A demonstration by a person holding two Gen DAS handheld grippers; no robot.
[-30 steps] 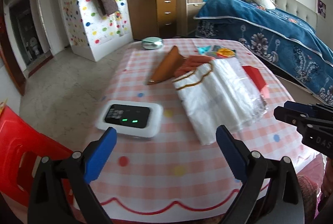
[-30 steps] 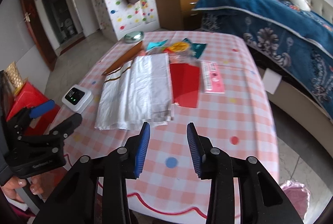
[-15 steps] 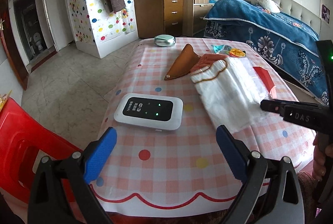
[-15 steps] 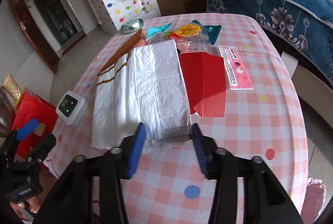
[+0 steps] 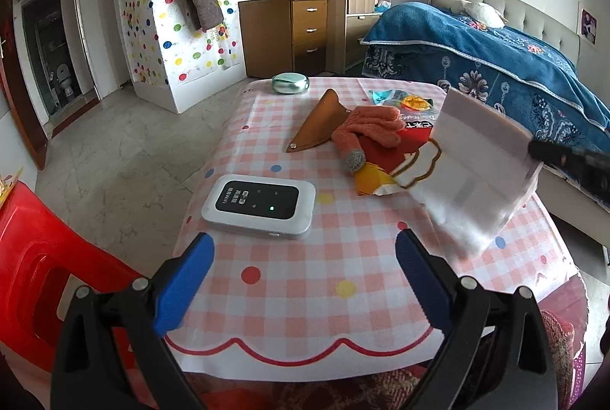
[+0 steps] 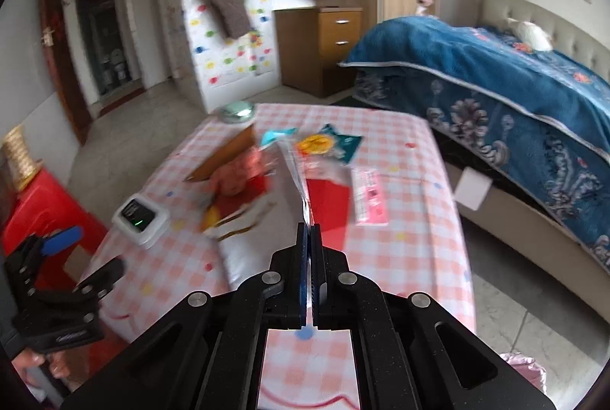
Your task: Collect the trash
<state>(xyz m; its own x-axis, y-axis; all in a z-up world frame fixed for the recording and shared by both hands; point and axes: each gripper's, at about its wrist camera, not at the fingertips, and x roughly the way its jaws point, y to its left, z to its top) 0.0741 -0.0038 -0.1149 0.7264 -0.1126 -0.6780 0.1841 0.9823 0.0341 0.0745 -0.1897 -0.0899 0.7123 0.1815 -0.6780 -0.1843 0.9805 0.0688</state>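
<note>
While the bag hangs lifted, notes by view:
Left wrist view: left gripper (image 5: 305,257) jaws wide, empty, low at table's near edge; white plastic bag (image 5: 476,173) up-right of it, long axis slanting upward, held by right gripper (image 5: 549,150).
Right wrist view: right gripper (image 6: 309,238) clamped on bag edge (image 6: 301,196); wrappers (image 6: 328,143) on table beyond, hidden from left.

Left gripper (image 5: 305,253) fingers (image 5: 183,280) spread; white bag (image 5: 472,173) lifted
</note>
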